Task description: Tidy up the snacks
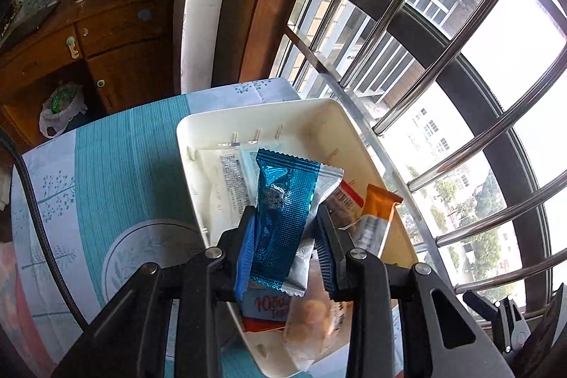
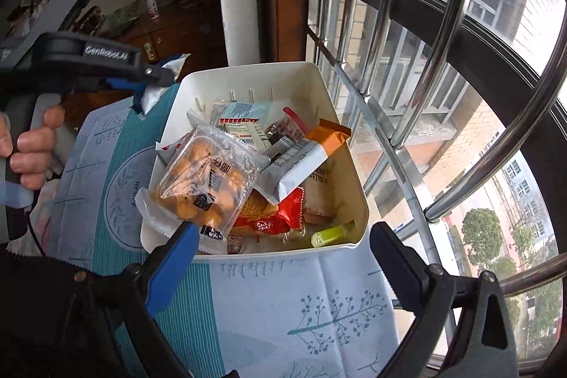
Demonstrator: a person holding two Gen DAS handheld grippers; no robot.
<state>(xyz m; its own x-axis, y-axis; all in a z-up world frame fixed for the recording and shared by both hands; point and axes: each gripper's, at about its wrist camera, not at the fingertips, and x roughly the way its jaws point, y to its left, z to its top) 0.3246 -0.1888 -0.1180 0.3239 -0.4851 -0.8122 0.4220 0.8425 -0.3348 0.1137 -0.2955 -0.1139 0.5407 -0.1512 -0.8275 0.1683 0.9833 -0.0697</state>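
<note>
We see the left gripper (image 1: 287, 247) clamping a blue foil snack packet (image 1: 280, 218) above the white bin (image 2: 358, 201); right gripper (image 2: 283, 257) jaws wide, holding nothing.

The left gripper (image 1: 287, 236) points steeply down with its blue-padded fingers (image 1: 248, 247) pinched on a blue snack packet (image 1: 280, 211), a bare hand (image 2: 28, 147) wrapped round its handle, while the right gripper (image 2: 283, 257) tilts down with its jaws spread wide and nothing between them.
</note>
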